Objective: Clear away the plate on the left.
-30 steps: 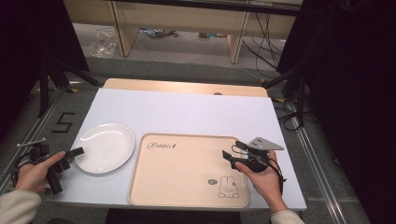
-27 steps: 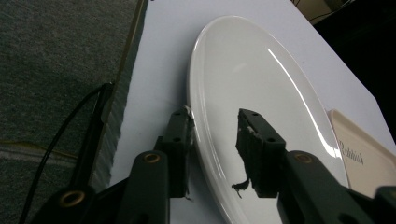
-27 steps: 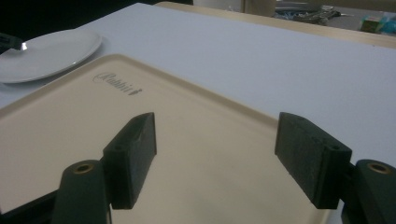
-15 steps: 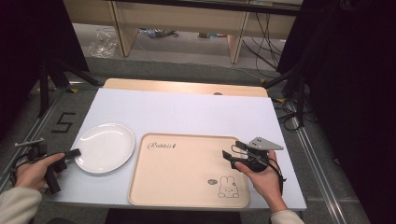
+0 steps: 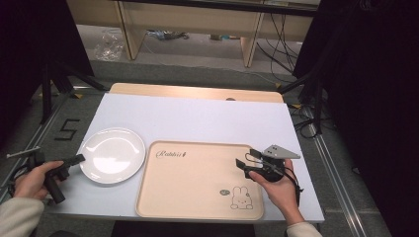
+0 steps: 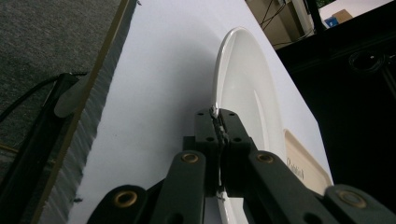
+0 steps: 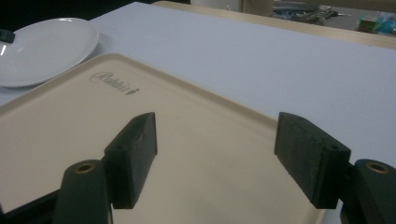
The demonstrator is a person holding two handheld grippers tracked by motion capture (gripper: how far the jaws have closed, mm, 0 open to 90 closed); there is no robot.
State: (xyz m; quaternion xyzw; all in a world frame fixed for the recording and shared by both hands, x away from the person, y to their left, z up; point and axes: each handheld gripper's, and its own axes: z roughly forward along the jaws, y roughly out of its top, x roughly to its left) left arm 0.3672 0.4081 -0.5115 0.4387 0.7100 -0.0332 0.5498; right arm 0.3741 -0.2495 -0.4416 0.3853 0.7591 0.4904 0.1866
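Change since earlier frame: left tongs [image 5: 74, 159] have just been closing, and their jaws now meet on the near-left rim of the white plate [image 5: 112, 155]; the plate, the tray and the right hand lie as they did.
Left tongs: clenched on the plate's rim, seen in the left gripper view [image 6: 219, 133] with the thin white edge pinched between the pads.
Right tongs: released, jaws wide apart [image 7: 215, 158], hovering over the right part of the tray [image 5: 163, 197], nothing between them.
Plate position: flat on the white bench [image 5: 197, 116], just left of the tray, its right edge very near the tray's left rim.
Tray position: right of the plate, at the near edge of the bench, bare of load.
Likely step: lifting or dragging the plate toward the tray, judged from the grip.
Risk, slip: the hold is a narrow bite on a smooth glazed lip; a lift would hang the plate's whole weight off one edge, so it may pivot down or slide out.
Risk, collision: a low drag rightward could catch the plate's edge on the tray's raised rim and push the tray.
Risk, bench edge: the grip is on the side nearest the bench's left edge; a pull that way could tip the plate off.
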